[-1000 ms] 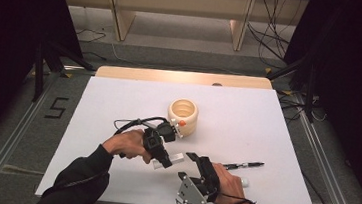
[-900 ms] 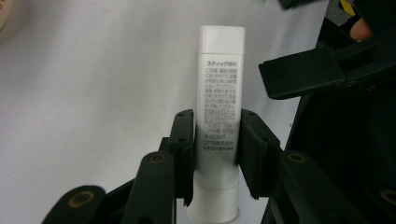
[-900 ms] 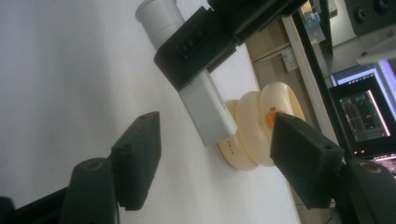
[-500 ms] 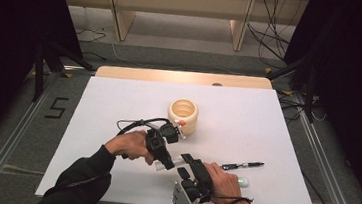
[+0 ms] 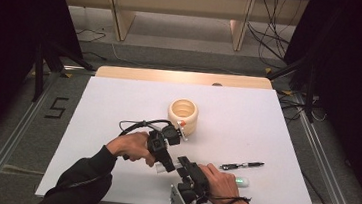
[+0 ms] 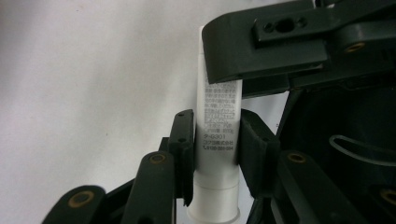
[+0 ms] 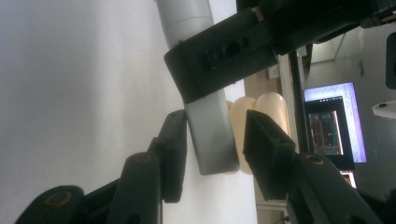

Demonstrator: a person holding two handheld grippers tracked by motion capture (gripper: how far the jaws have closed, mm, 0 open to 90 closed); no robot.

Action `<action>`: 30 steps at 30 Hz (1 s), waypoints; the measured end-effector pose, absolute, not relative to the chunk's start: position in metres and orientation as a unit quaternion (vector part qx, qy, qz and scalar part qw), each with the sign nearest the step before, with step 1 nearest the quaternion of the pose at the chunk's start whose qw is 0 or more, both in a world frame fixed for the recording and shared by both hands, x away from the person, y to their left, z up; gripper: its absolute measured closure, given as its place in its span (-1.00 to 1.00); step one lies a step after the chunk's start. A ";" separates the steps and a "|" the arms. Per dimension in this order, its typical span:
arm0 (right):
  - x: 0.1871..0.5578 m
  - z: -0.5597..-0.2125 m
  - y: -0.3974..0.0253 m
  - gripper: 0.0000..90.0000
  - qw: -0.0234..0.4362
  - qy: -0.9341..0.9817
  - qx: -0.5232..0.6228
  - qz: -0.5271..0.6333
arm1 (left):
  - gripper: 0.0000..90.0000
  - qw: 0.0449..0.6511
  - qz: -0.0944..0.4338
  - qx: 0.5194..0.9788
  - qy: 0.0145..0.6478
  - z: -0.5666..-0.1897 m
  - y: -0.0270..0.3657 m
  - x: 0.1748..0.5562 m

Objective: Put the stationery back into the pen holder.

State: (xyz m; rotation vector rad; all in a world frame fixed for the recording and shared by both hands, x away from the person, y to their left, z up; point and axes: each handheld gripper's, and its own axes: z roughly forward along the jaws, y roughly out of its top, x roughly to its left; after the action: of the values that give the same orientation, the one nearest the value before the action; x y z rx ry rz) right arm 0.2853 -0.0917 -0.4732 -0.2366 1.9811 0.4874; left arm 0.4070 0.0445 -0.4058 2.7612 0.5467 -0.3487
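Since the earlier frame the right gripper (image 5: 181, 163) has slid in from near the pen (image 5: 241, 165) toward the left gripper (image 5: 167, 167); the two now meet nose to nose over the worktop (image 5: 275, 141), and the green-tipped item (image 5: 241, 180) that was under the right hand is uncovered. Left gripper's fingers (image 6: 184, 144) are clenched on the white tube (image 6: 215, 154), cap end nearest that gripper's camera, printed body running out past the fingertips. Right gripper's fingers (image 7: 175, 154) straddle the tube's flat far end: one pad looks to be touching, the other stands off with a gap, so released, not yet gripping. The cream ribbed cup (image 5: 183, 116) sits beyond the fingertips, apart from both. Risks: the right fingers close off-centre on the thin crimped end and it slips or folds; or the left lets go before the right has a firm hold and the tube drops to the worktop. The two gripper bodies are also tight enough to foul each other. Cup and pen positions unchanged.
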 end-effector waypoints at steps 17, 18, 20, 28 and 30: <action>0.285 -0.479 -0.088 0.56 0.522 0.824 -0.131 0.176 | 0.51 0.148 -0.132 0.959 0.204 -0.407 0.042 0.409; 0.284 -0.479 -0.088 0.57 0.521 0.825 -0.130 0.175 | 0.51 0.151 -0.133 0.958 0.206 -0.407 0.042 0.408; 0.284 -0.479 -0.089 0.58 0.520 0.827 -0.131 0.169 | 0.50 0.151 -0.134 0.958 0.206 -0.407 0.043 0.409; 0.288 -0.477 -0.094 0.59 0.510 0.831 -0.121 0.183 | -0.07 0.168 -0.107 0.957 0.210 -0.397 0.048 0.405; 0.290 -0.476 -0.097 0.59 0.508 0.833 -0.112 0.189 | -0.17 0.181 -0.102 0.954 0.216 -0.392 0.053 0.406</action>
State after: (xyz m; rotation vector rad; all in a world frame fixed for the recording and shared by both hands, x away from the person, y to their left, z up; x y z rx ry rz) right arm 0.2902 -0.0968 -0.4760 -0.2700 2.0068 0.4552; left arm 0.4058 0.0526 -0.3922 2.6946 0.6092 -0.2870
